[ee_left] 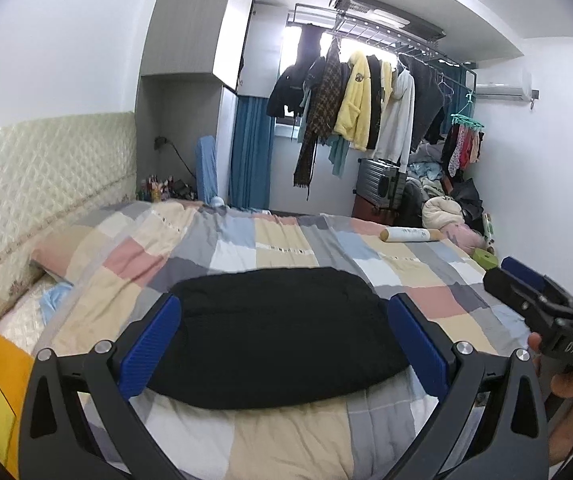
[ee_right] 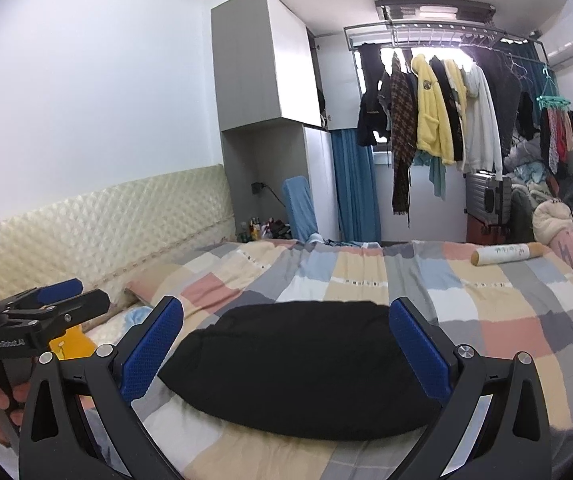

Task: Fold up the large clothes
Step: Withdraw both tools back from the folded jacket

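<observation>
A folded black garment lies flat on the checked patchwork quilt of the bed, sitting at about 6 o'clock in both wrist views, with nothing gripping it. The left gripper hovers over it with its blue-padded fingers spread wide and empty, the garment showing between them; from the right wrist the same tool appears at 9 o'clock, its black body printed "GenRobot.AI". The right gripper is likewise spread wide with nothing in it, framing the garment; seen from the left wrist at 3 o'clock, its body reads "DAS". A white roll with a tan end bearing small dark writing too blurred to read lies on the quilt at 2 o'clock. A yellow fleece jacket with a dark chest badge hangs among clothes on the rack at 1 o'clock.
</observation>
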The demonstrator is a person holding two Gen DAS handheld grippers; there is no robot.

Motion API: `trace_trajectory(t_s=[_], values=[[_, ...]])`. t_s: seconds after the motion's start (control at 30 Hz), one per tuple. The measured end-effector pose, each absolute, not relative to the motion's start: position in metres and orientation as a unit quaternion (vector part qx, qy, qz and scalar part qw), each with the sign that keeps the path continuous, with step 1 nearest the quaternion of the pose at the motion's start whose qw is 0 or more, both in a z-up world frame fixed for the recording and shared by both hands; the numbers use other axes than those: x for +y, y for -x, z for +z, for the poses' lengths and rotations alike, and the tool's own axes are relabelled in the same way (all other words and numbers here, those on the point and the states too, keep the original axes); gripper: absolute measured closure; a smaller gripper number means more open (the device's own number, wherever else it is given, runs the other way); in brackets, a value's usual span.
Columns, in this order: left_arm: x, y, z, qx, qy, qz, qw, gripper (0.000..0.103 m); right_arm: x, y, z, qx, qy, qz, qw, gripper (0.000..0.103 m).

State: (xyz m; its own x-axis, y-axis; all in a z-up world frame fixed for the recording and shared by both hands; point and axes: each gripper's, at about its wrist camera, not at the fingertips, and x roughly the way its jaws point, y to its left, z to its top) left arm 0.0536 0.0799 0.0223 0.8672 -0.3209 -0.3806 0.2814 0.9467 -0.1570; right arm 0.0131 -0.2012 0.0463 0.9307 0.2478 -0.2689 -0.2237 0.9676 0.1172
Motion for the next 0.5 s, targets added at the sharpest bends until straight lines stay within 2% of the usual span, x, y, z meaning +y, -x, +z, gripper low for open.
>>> trace_trajectory(t_s=[0.5], values=[[0.078,-0.05,-0.03,0.24,0.041,-0.112,0.964,0.0,-0.193,0.001,-0.01,0.195,-0.052,0.093,0.975,0.0]])
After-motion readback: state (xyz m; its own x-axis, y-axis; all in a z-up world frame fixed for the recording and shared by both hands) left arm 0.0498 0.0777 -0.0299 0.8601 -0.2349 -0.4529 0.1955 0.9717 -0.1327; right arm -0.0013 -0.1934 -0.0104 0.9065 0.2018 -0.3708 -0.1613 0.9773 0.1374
